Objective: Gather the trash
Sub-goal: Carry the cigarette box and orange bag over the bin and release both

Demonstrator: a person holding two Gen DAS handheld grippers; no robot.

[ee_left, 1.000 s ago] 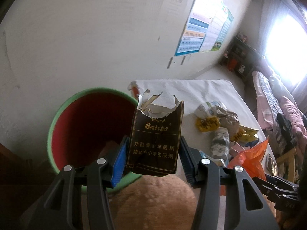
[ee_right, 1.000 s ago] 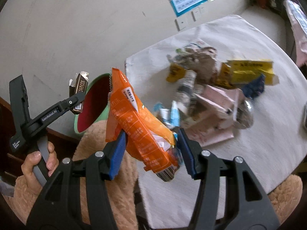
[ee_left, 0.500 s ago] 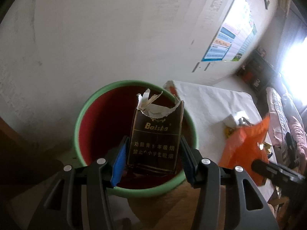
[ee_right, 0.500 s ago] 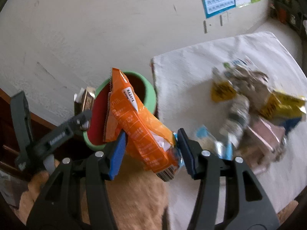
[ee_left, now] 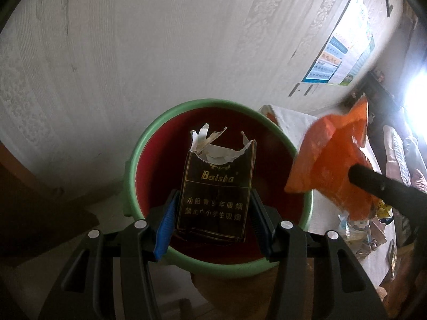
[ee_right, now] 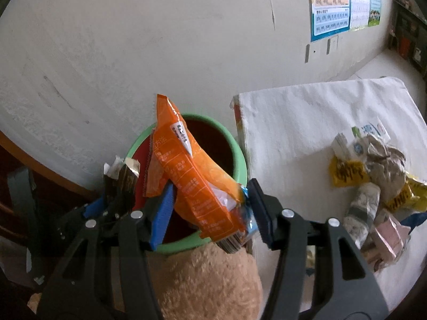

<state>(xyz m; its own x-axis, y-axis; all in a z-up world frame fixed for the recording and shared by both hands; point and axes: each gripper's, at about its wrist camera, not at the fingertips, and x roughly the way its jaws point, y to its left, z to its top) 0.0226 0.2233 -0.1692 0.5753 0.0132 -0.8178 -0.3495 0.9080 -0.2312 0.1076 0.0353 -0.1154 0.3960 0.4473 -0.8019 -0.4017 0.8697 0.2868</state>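
My left gripper (ee_left: 212, 224) is shut on a torn dark brown cigarette pack (ee_left: 217, 186) and holds it upright over the mouth of a red bin with a green rim (ee_left: 133, 165). My right gripper (ee_right: 209, 213) is shut on an orange snack wrapper (ee_right: 192, 181) and holds it above the near rim of the same bin (ee_right: 240, 160). The wrapper (ee_left: 336, 165) shows in the left wrist view over the bin's right rim. The left gripper (ee_right: 106, 205) with the pack (ee_right: 120, 178) shows in the right wrist view at the bin's left side.
A white-covered table (ee_right: 307, 122) stands right of the bin against the wall, with a pile of wrappers, a crushed bottle and cartons (ee_right: 373, 186) on it. A tan fuzzy cushion (ee_right: 208, 282) lies below the bin. A poster (ee_right: 336, 2) hangs on the wall.
Both grippers have swung left from the table toward the bin. The cigarette pack is now centred over the bin's mouth and the orange wrapper has come over its rim.
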